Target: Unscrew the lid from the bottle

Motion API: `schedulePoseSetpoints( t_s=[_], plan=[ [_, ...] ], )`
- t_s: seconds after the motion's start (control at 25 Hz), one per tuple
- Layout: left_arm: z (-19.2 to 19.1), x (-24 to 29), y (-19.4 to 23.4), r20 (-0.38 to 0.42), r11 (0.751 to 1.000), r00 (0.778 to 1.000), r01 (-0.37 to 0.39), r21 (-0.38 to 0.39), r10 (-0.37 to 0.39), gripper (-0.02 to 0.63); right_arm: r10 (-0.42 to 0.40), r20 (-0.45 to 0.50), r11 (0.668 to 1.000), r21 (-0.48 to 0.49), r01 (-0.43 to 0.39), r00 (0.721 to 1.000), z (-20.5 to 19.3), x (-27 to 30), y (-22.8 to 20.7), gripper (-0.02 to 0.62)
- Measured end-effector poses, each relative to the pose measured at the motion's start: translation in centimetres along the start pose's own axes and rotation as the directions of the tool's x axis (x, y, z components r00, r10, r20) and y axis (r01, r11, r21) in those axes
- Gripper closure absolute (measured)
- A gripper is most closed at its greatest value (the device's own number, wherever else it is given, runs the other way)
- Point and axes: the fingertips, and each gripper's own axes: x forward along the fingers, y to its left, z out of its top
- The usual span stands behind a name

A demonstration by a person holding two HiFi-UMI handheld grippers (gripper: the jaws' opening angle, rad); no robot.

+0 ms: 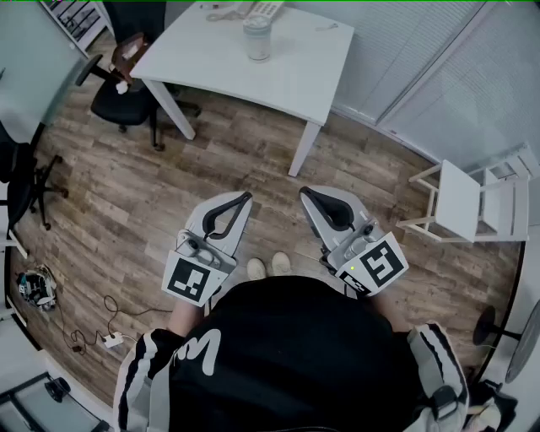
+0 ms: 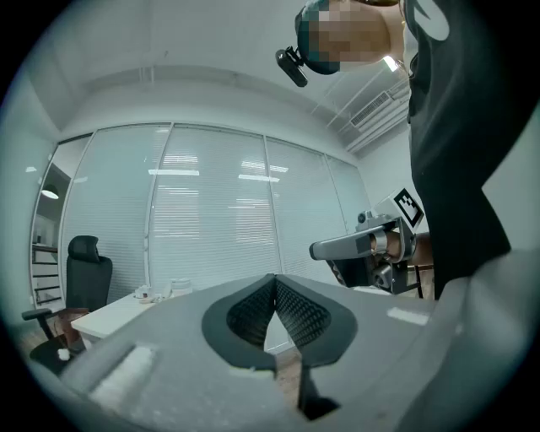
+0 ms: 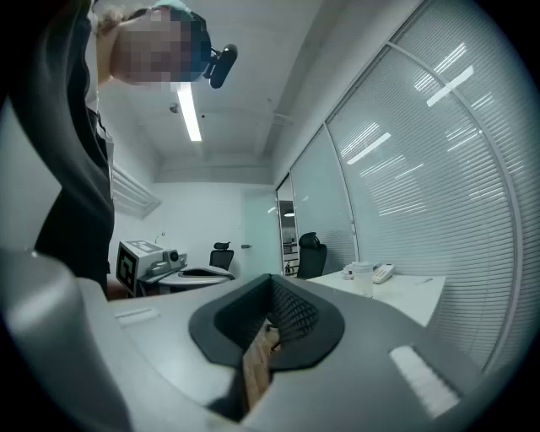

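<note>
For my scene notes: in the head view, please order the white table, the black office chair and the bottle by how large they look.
Largest: white table.
Middle: black office chair.
Smallest: bottle.
The differences are plain, so no two need to be tied.

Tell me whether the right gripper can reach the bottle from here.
Probably not yet: the right gripper, shut, hangs well short of the table where the bottle stands. Only floor lies between, so stepping forward should do.

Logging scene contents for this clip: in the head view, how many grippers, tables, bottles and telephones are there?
grippers: 2 (left gripper, right gripper)
table: 1
bottle: 1
telephone: 1
Total: 5
</note>
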Motion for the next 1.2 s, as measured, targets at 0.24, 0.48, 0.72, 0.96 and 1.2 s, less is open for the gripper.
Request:
schedulePoseSetpoints(
  t_s=[0.24, 0.48, 0.72, 0.96, 1.2],
  plan=[
    [-0.1, -0.2, 0.0, -0.002, 1.000, 1.000, -0.007, -0.002, 0.007, 0.601, 0.002, 0.002, 1.000, 0.009, -0.002, 1.000, -0.1, -0.1, 0.0, 0.595],
    [-0.4, -0.5, -0.2, -0.008, 1.000, 1.000, -0.019, -0.006, 0.019, 0.601, 0.006, 0.009, 1.000, -0.005, -0.006, 1.000, -0.1, 0.0, -0.1, 0.595],
    [-0.6, 0.7, -1.0, -0.007, 0.999, 0.999, -0.035, -0.006, 0.035, 0.601, 0.019, 0.022, 0.999, -0.042, -0.018, 1.000, -0.3, -1.5, -0.9, 0.595],
    [-0.7, 2.2, -3.1, 0.017, 0.999, 0.999, -0.041, -0.015, 0.041, 0.601, 0.029, -0.012, 0.998, -0.063, -0.030, 1.000, -2.0, -3.4, -1.4, 0.594],
    [-1.4, 2.7, -4.5, -0.030, 0.999, 0.998, -0.050, -0.001, 0.050, 0.601, 0.047, 0.004, 0.999, -0.004, -0.047, 0.999, -2.3, -4.1, -2.3, 0.594]
  ],
)
